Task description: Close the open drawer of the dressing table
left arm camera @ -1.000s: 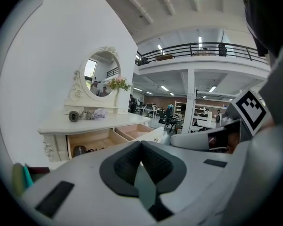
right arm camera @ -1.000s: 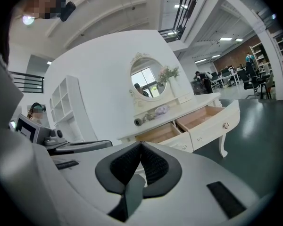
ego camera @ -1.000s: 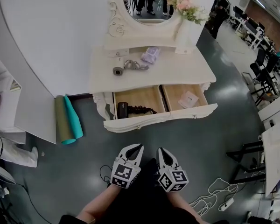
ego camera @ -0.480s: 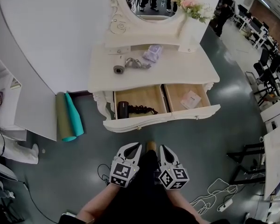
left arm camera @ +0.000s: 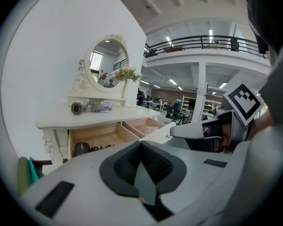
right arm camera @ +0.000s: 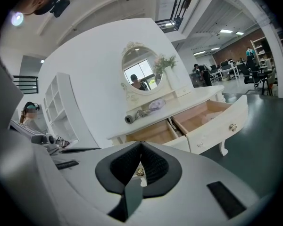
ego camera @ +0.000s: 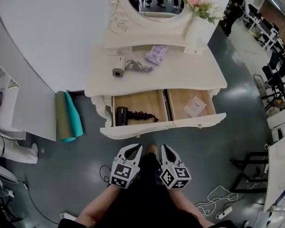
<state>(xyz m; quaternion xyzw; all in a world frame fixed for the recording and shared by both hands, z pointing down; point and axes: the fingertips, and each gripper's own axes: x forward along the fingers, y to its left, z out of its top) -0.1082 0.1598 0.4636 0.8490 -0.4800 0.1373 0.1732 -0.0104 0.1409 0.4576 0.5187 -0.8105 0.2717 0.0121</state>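
Currently both drawers of the white dressing table (ego camera: 199, 77) stand pulled out side by side under its top. The left-hand wood-lined drawer (ego camera: 138, 103) holds a black cylindrical appliance (ego camera: 122, 114) with a dark coiled cord (ego camera: 143, 114) trailing to its right. The right-hand wood-lined drawer (ego camera: 176, 100) holds a pale flat card (ego camera: 194, 106). Their curved white fronts jut toward the person, each with a small knob.

The left gripper (ego camera: 139, 147) and right gripper (ego camera: 163, 147) hang close together low in the head view, side by side and pointing at the drawer fronts. Both are near the fronts but clear of them, with a strip of grey floor (ego camera: 237, 137) showing between. The left gripper sits below the left-hand drawer's front and the right gripper roughly below the divide between the two drawers.

In its own view the left gripper (left arm camera: 140, 144) has its tips pressed together with nothing pinched, and the open drawers lie ahead and to its left. The right gripper (right arm camera: 141, 145) is likewise closed tip to tip and empty. In that view the right-hand drawer's front reaches out to the right, and a brass knob (right arm camera: 233, 126) shows on it.

On the tabletop lie a grey and white hair dryer (ego camera: 118, 70) and a lilac crumpled item (ego camera: 154, 55), below an oval mirror (ego camera: 152, 1). A green roll and a teal roll (ego camera: 69, 117) lie on the floor to the left of the table
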